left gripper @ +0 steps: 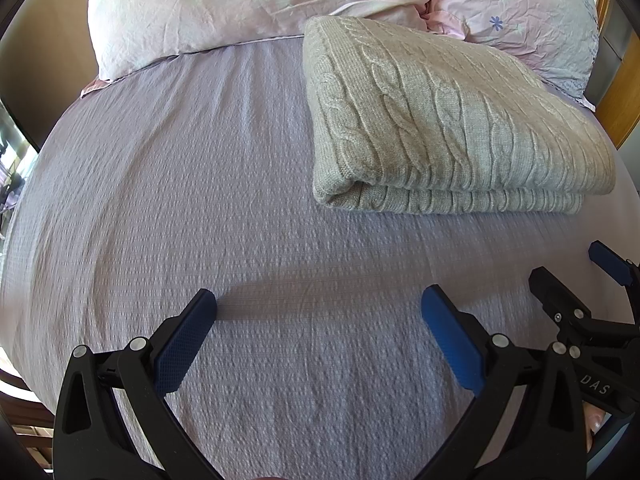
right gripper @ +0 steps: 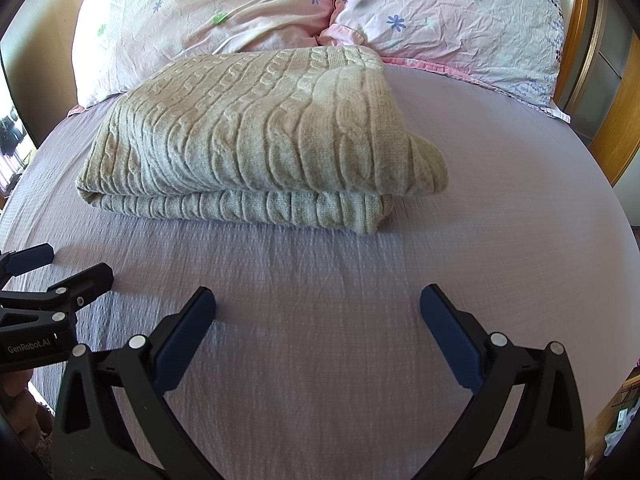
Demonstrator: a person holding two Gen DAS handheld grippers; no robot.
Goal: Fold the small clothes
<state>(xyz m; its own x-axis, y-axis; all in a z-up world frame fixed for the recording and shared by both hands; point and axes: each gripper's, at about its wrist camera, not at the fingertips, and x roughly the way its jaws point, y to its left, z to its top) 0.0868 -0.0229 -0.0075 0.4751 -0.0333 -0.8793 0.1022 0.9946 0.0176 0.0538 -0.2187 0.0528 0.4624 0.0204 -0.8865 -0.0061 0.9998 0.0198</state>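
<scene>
Two views are showing one bed. Left wrist view: the left gripper (left gripper: 319,304) is hovering spread wide and empty over the lilac sheet (left gripper: 160,200), with the folded knit sweater (left gripper: 440,120) lying ahead to its right, near the pillows (left gripper: 240,4). Right wrist view: the right gripper (right gripper: 318,303) is hovering equally wide and empty. The fold is looking finished; squaring the overhanging top layer would tidy it.

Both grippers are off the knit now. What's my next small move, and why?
Probably pull both back and stop. The beige cable-knit sweater already lies folded in stacked layers on the lilac bedsheet, before the pillows. Left gripper and right gripper are open, holding nothing. The layers look roughly aligned; no other garment shows.
</scene>
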